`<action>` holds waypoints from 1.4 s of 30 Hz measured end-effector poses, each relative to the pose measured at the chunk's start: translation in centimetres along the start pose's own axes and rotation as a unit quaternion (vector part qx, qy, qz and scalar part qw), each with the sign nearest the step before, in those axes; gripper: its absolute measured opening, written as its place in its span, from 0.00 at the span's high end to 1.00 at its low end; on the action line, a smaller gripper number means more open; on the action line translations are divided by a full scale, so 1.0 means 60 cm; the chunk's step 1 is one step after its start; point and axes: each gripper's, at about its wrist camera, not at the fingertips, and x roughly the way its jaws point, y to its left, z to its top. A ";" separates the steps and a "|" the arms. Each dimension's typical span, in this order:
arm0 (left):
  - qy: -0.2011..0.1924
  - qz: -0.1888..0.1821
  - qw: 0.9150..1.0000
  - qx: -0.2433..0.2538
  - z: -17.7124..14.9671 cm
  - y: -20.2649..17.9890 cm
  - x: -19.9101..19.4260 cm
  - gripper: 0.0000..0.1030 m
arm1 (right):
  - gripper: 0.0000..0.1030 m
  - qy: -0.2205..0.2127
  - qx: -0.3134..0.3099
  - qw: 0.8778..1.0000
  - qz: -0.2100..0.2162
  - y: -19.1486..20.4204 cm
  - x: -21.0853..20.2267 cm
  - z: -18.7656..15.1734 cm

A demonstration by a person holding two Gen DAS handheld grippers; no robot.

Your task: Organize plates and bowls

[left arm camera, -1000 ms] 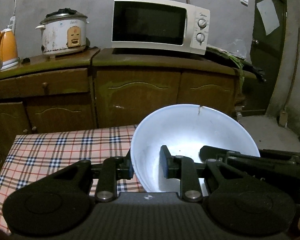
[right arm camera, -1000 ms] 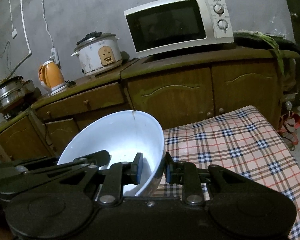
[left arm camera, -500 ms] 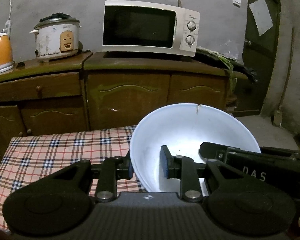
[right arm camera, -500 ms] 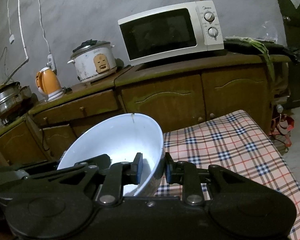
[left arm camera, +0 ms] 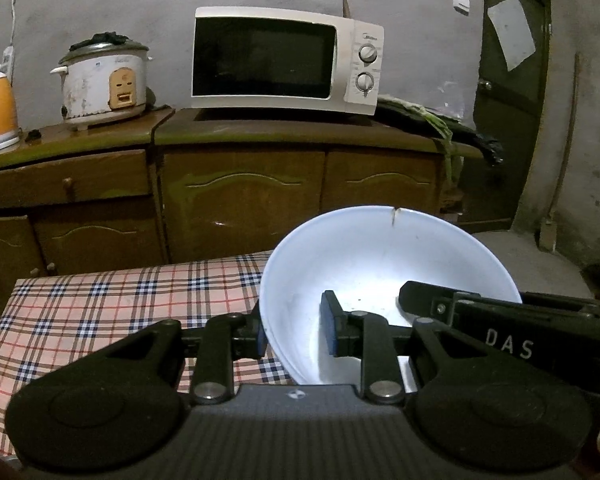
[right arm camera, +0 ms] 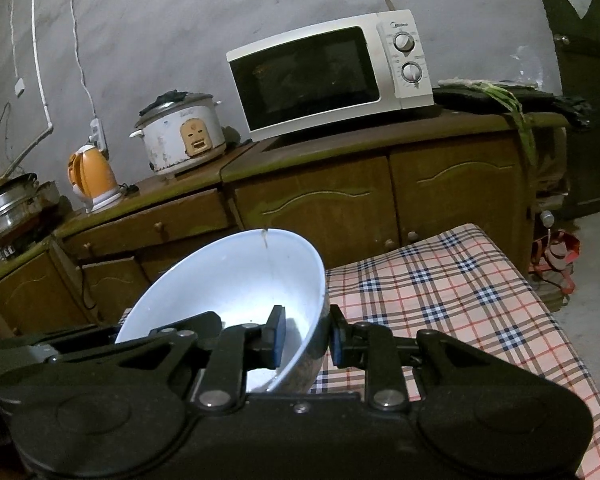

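Left gripper (left arm camera: 294,336) clenched on left wall of white bowl (left arm camera: 380,256), one pad outside, one inside. Right gripper (right arm camera: 306,338) clamps opposite wall same way. Two-sided pinch likely keeps deep, slick bowl level. Bowl held off plaid tablecloth (right arm camera: 440,280), near its edge, facing wooden cabinet (left arm camera: 240,188) with microwave (left arm camera: 284,60). No plates in view.

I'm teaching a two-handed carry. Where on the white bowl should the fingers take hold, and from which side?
On the thin rim wall, one finger inside and one outside, at opposite sides: the left gripper on the white bowl's left wall, the right gripper on its right. Avoid the cracked far rim.
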 end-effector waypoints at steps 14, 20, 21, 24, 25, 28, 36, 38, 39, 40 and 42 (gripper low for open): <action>-0.003 -0.010 1.000 0.007 -0.002 -0.019 -0.008 0.74 | 0.72 -0.009 0.007 1.000 -0.009 -0.013 -0.026 -0.003; -0.001 -0.016 1.000 0.007 -0.006 -0.026 -0.009 0.74 | 0.72 -0.009 0.010 1.000 -0.014 -0.016 -0.034 -0.005; -0.001 -0.016 1.000 0.008 -0.006 -0.028 -0.009 0.74 | 0.72 -0.009 0.010 1.000 -0.014 -0.016 -0.035 -0.006; -0.001 -0.018 1.000 0.009 -0.007 -0.031 -0.010 0.74 | 0.72 -0.010 0.011 1.000 -0.016 -0.019 -0.038 -0.006; -0.001 -0.018 1.000 0.010 -0.007 -0.032 -0.010 0.74 | 0.72 -0.010 0.011 1.000 -0.017 -0.020 -0.039 -0.007; -0.001 -0.019 1.000 0.011 -0.008 -0.037 -0.012 0.74 | 0.72 -0.011 0.014 1.000 -0.017 -0.023 -0.043 -0.007; -0.001 -0.024 1.000 0.011 -0.012 -0.043 -0.016 0.74 | 0.72 -0.014 0.015 1.000 -0.023 -0.025 -0.053 -0.011; 0.000 -0.026 1.000 0.012 -0.013 -0.044 -0.016 0.74 | 0.72 -0.015 0.015 0.999 -0.024 -0.026 -0.054 -0.011; 0.000 -0.027 1.000 0.012 -0.013 -0.045 -0.016 0.74 | 0.72 -0.015 0.016 0.999 -0.025 -0.026 -0.055 -0.012; 0.000 -0.027 1.000 0.012 -0.013 -0.046 -0.016 0.74 | 0.72 -0.015 0.017 0.999 -0.025 -0.027 -0.056 -0.013; 0.001 -0.029 0.999 0.013 -0.014 -0.047 -0.016 0.74 | 0.72 -0.016 0.019 0.999 -0.026 -0.030 -0.059 -0.014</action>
